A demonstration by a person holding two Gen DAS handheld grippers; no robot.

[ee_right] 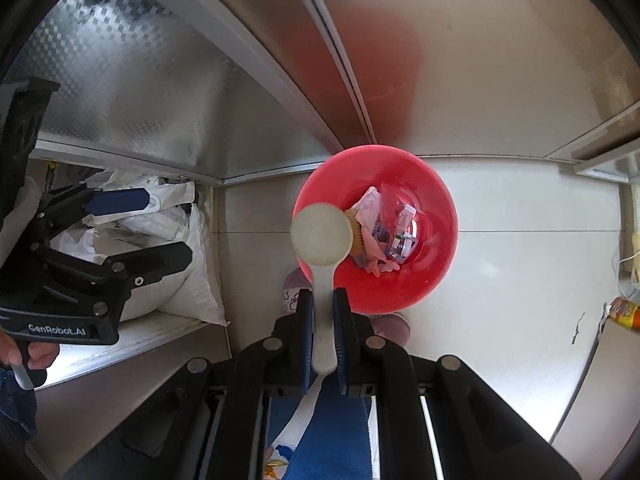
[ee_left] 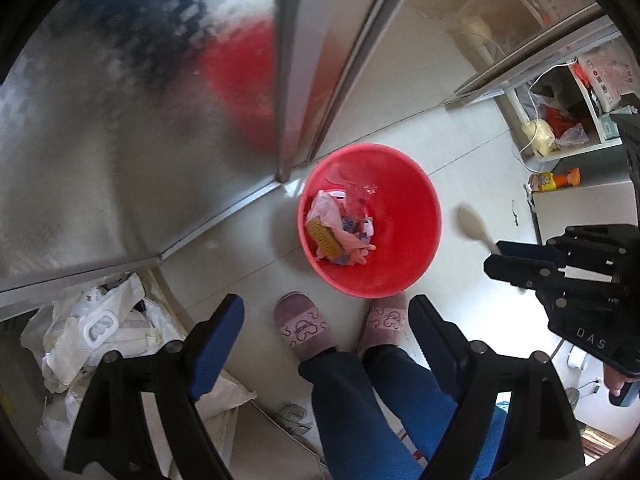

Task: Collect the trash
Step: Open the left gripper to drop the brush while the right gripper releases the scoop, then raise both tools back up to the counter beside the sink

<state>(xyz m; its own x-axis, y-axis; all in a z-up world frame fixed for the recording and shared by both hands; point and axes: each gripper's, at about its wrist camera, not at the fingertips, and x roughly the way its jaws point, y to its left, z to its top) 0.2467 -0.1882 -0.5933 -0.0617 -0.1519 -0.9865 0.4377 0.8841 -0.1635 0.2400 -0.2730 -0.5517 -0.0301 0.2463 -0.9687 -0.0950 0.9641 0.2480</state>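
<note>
A red plastic bin [ee_left: 400, 280] stands on the pale tiled floor and holds crumpled wrappers and paper [ee_left: 340, 228]. My left gripper [ee_left: 326, 320] hangs straight above the floor just in front of the bin. It is open, with nothing between its blue pads. My right gripper [ee_right: 323, 296] is shut on the handle of a white plastic spoon [ee_right: 322, 236]. The spoon's bowl hovers over the near left rim of the bin [ee_right: 440, 248]. In the left wrist view the right gripper [ee_left: 494, 257] and the spoon [ee_left: 472, 224] sit to the right of the bin. The left gripper [ee_right: 168, 226] shows at the left of the right wrist view.
Stainless steel cabinet panels [ee_left: 120, 140] rise behind the bin. White plastic bags [ee_left: 92, 320] lie at the lower left. The person's slippered feet [ee_left: 304, 332] stand right before the bin. An orange bottle [ee_left: 554, 182] and a shelf with bags [ee_left: 560, 128] are at the right.
</note>
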